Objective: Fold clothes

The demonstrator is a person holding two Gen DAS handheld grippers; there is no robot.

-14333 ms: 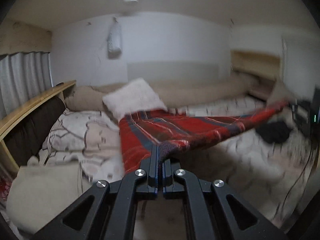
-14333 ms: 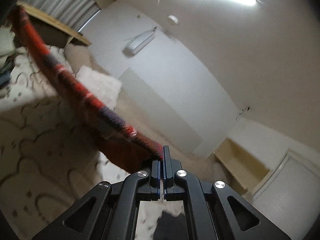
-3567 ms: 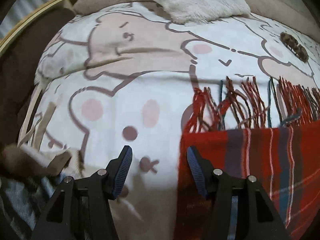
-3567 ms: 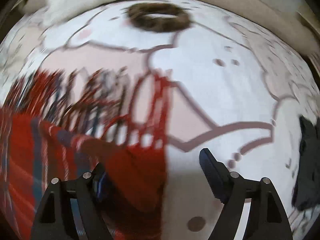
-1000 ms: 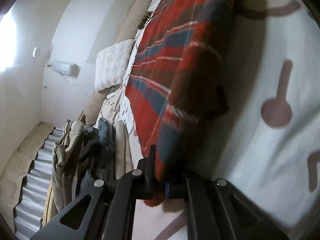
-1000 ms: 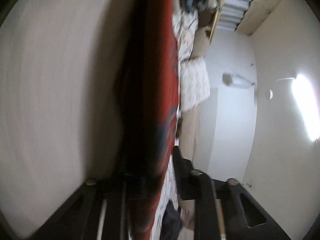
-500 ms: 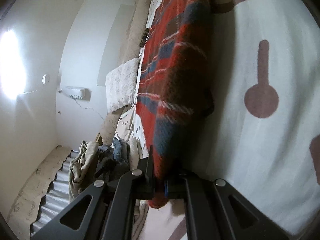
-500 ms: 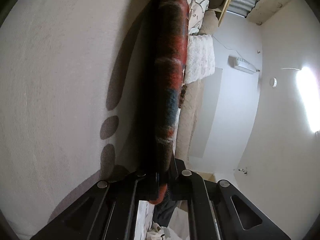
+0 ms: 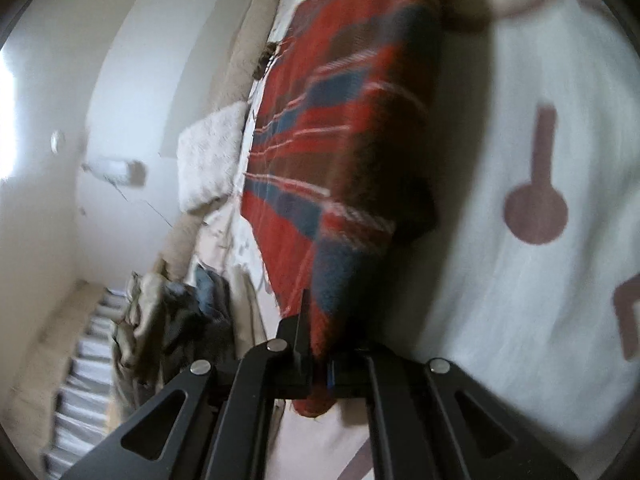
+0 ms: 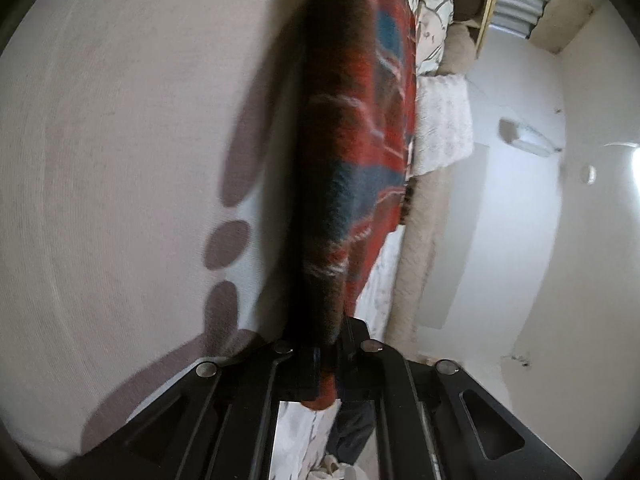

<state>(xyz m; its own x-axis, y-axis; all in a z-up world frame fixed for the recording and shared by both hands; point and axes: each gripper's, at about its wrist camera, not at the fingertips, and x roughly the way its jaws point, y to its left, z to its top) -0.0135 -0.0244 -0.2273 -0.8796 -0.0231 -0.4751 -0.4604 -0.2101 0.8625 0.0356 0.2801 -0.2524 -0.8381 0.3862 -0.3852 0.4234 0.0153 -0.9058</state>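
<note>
- Scarf first: my red plaid woolly scarf with blue bands and thin white lines (image 9: 344, 168) looks doubled over, thick, blurry, hanging just above the white cartoon-print bedspread (image 9: 560, 80).
- Room-wise, bare bedspread runs along its outer fold; a fluffy white pillow (image 10: 442, 120) sits beyond.
- My left gripper (image 9: 318, 354) is clamped tight on one corner.
- My right gripper (image 10: 328, 354) has just closed down, pinching the other.

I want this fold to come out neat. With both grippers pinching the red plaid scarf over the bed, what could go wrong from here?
The left gripper and right gripper each pinch only a thin edge of the scarf, so the thick wool could slip out. The layers look bunched and rolled in the right view, so the fold may land uneven on the bedspread.
</note>
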